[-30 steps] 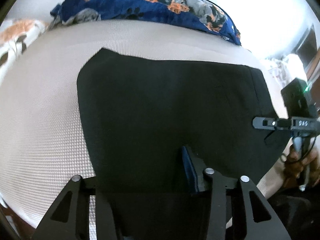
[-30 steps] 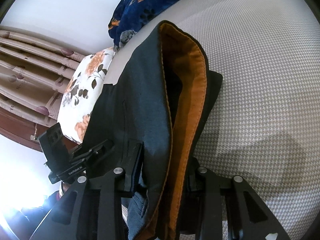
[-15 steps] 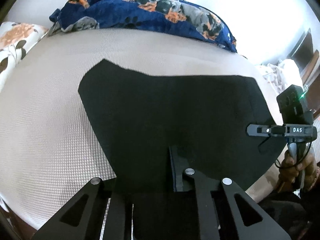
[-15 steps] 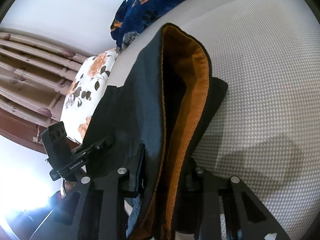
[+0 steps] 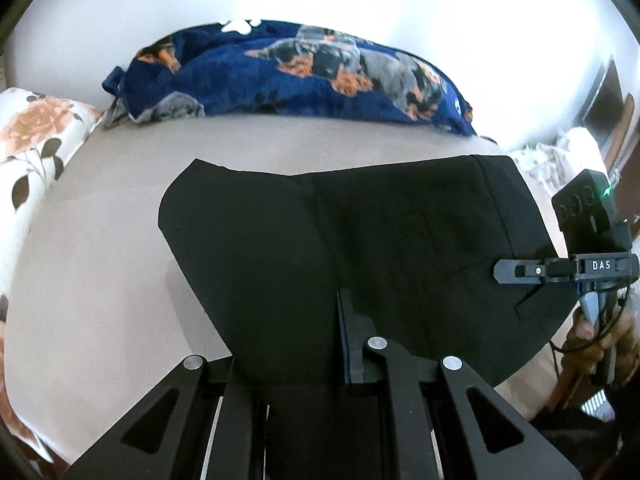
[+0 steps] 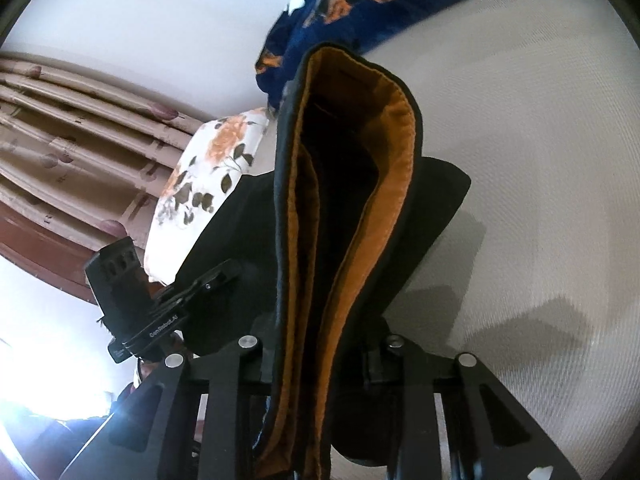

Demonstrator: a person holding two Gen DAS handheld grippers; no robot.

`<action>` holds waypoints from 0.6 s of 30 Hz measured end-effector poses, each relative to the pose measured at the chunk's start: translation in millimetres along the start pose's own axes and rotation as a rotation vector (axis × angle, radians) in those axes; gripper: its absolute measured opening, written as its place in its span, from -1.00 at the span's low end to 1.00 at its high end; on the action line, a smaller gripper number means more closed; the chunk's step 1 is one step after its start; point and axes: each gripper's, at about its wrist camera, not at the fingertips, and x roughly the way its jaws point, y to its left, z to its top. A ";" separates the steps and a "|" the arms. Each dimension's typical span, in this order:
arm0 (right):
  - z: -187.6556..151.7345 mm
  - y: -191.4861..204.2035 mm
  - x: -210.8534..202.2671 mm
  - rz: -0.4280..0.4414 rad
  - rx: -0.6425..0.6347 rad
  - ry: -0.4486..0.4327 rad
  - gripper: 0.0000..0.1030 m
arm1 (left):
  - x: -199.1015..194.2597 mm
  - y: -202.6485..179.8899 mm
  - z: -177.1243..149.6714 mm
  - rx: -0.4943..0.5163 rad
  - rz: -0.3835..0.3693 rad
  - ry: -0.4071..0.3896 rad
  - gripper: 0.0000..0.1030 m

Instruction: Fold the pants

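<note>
Black pants [image 5: 360,240] lie spread on the beige bed sheet [image 5: 92,264], their near edge lifted off it. My left gripper [image 5: 332,332] is shut on that near edge, and cloth drapes over one finger. At the right end my right gripper [image 5: 506,272] pinches the waist, with a hand [image 5: 592,336] on its handle. In the right wrist view the orange-lined waistband [image 6: 384,184] stands up folded between the fingers of my right gripper [image 6: 320,344], which is shut on it. The left gripper [image 6: 224,274] shows at the left, on the black cloth.
A dark blue dog-print blanket [image 5: 288,76] is bunched along the far side of the bed against the white wall. A floral pillow [image 5: 36,148] lies at the left. Curtains [image 6: 80,128] hang beyond it. Bare sheet [image 6: 540,160] stretches right of the pants.
My left jaws have closed onto the pants' near edge. Both grippers have risen, lifting the near edge and the waistband off the sheet; the waistband fold now stands taller.
</note>
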 end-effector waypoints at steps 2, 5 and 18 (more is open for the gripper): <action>11.8 4.0 1.8 0.005 -0.012 -0.006 -0.51 | 1.0 5.2 10.9 0.000 0.008 -0.015 -0.75; 27.4 6.2 5.3 0.015 -0.015 -0.014 -0.51 | 4.5 13.3 27.1 0.000 0.019 -0.033 -0.75; 108.6 1.5 34.2 0.057 -0.021 -0.053 -0.51 | 47.6 51.6 97.8 0.013 0.083 -0.082 -0.75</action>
